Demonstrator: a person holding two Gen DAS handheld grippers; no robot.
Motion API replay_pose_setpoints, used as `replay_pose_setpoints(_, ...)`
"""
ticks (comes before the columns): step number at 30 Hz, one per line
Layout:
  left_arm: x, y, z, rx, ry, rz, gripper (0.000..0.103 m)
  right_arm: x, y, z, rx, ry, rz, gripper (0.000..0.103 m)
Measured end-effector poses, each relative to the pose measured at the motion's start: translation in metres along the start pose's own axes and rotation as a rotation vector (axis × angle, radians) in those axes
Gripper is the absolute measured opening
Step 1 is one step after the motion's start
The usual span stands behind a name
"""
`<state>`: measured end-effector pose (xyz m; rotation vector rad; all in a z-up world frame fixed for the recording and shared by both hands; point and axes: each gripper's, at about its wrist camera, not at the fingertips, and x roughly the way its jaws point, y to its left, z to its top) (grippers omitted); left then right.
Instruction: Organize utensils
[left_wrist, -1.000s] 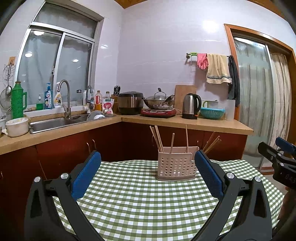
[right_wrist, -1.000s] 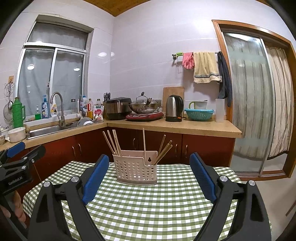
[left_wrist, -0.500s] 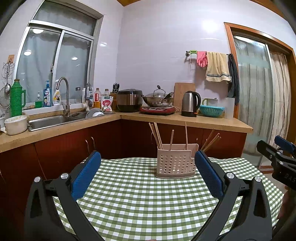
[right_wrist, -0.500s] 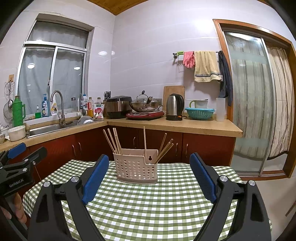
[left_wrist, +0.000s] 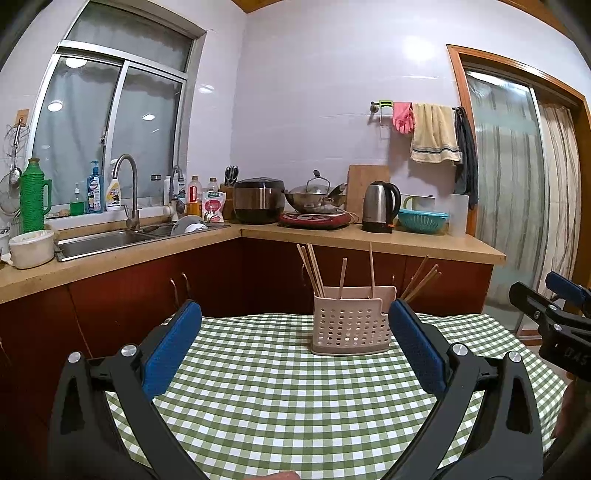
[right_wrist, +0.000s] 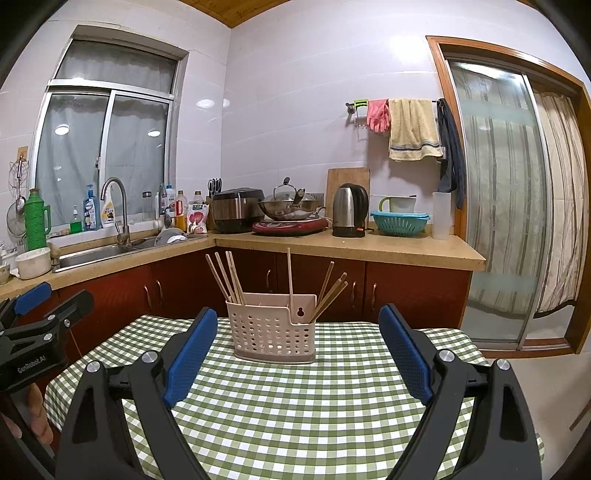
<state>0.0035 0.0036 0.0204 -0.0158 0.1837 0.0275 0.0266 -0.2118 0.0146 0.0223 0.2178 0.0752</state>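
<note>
The chopsticks' (right_wrist: 229, 275) lower ends sit hidden, seemingly, inside the basket (right_wrist: 271, 328).

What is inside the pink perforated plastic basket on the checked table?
Wooden chopsticks stand in the pink perforated plastic basket: a group at the left, single ones in the middle, a group leaning right. Their lower ends are hidden behind its wall, so anything lying at the bottom cannot be seen.

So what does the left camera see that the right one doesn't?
Only the left view shows the right gripper, at its right edge. Only the right view shows the left gripper, at its left edge, and the keyhole slot in the basket's back panel. Both show the basket with chopsticks on the checked table, and open jaws.
</note>
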Motion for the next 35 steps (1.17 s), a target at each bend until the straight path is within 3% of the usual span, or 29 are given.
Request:
replay_pose_setpoints(24,0.022,-0.004,-0.003,-0.037,0.065,-0.088,0.099,0.021,-0.004,-0.012,0.011,0.044,-0.002,0.086)
replay_pose_setpoints(30,0.033,-0.003,-0.001,-0.038,0.055,-0.059,0.099,0.031,-0.009,-0.017,0.019,0.059,-0.005,0.086)
replay_pose_setpoints(35,0.069,0.005,-0.015,-0.023,0.126,-0.013,0.099,0.050,-0.024,-0.024,0.023,0.087,-0.041,0.087)
